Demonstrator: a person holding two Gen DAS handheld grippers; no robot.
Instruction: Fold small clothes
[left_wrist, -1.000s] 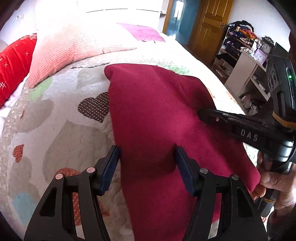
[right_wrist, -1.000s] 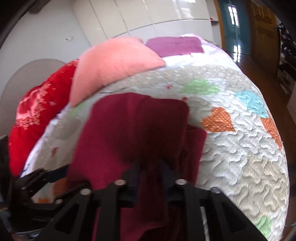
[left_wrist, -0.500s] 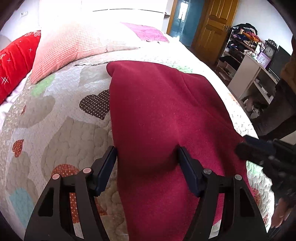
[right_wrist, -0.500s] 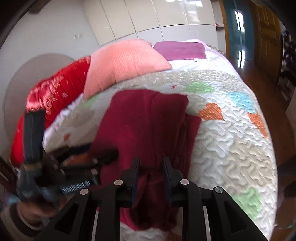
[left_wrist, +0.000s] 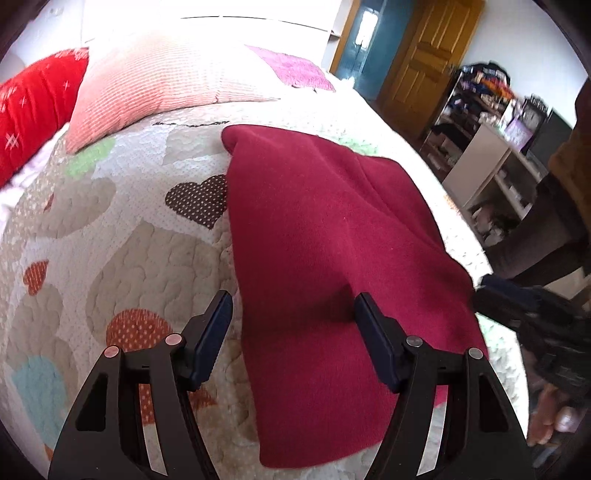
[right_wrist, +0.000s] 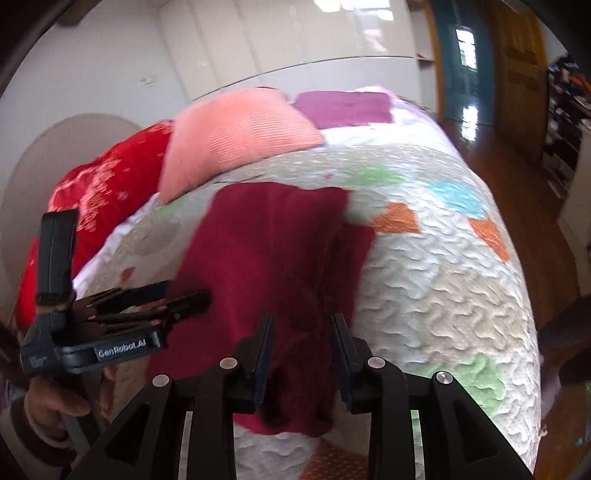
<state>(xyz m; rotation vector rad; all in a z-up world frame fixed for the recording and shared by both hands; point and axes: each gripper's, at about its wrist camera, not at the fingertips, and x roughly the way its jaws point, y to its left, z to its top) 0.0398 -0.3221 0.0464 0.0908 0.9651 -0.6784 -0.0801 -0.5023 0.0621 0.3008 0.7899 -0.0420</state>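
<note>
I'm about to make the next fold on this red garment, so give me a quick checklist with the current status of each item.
1. Garment lying flat on the quilt: ok.
2. Left hand-held gripper open, straddling the garment's left edge: ok.
3. Right hand-held gripper open, no cloth pinched: ok.
4. Right side of the garment smooth: not ok, it is bunched with a layer showing beneath.
5. Pink pillow apart from the garment: ok.
6. Near hem even: cannot tell, grippers hide it.

White lettering "GenRobot.AI" there on the black body of the left hand-held gripper (right_wrist: 173, 299), seen from the right wrist, a smaller mark beside it too blurred to read, no other legible text anywhere
</note>
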